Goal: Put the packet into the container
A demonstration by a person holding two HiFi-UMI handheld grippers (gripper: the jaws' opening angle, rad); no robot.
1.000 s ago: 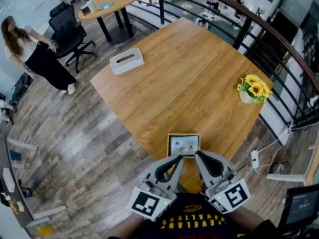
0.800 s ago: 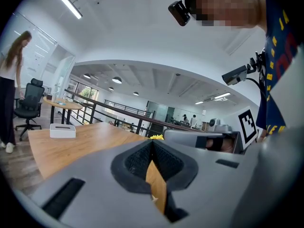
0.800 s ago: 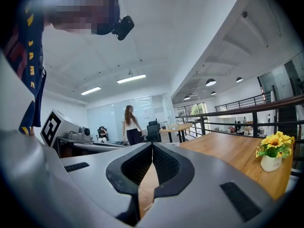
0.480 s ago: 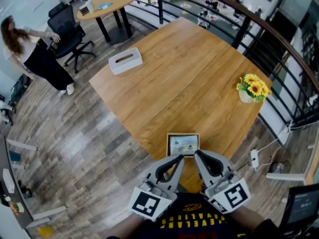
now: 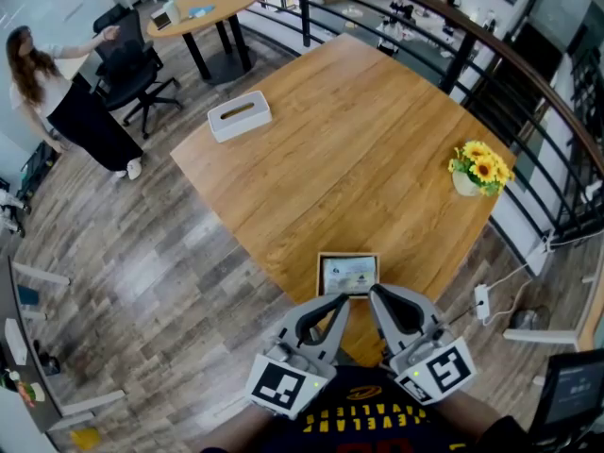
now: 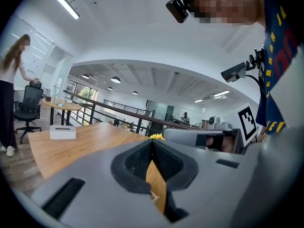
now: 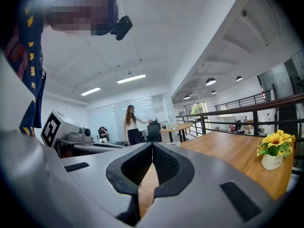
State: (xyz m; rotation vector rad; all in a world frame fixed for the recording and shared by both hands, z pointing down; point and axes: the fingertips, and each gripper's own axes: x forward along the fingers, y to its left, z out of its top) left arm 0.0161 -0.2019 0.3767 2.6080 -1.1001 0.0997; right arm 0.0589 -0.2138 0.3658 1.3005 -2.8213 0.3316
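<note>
A small square brown-rimmed container (image 5: 321, 276) sits at the near edge of the wooden table (image 5: 359, 149), and a pale printed packet (image 5: 348, 274) shows inside its rim. My left gripper (image 5: 341, 301) and right gripper (image 5: 375, 293) hover side by side just short of it, tips pointing at its near side. Both are shut with nothing between the pads. In the left gripper view the left gripper (image 6: 153, 144) has its jaws pressed together, with only table wood seen past them. The right gripper (image 7: 152, 146) looks the same in the right gripper view.
A white tissue box (image 5: 239, 115) lies at the table's far left corner. A pot of yellow flowers (image 5: 481, 167) stands at the right edge. A black railing (image 5: 528, 83) runs behind. At the far left, a person (image 5: 66, 102) stands by an office chair (image 5: 132, 59).
The person at the far left has raised an arm onto the office chair. Both grippers and the container are where they were.
</note>
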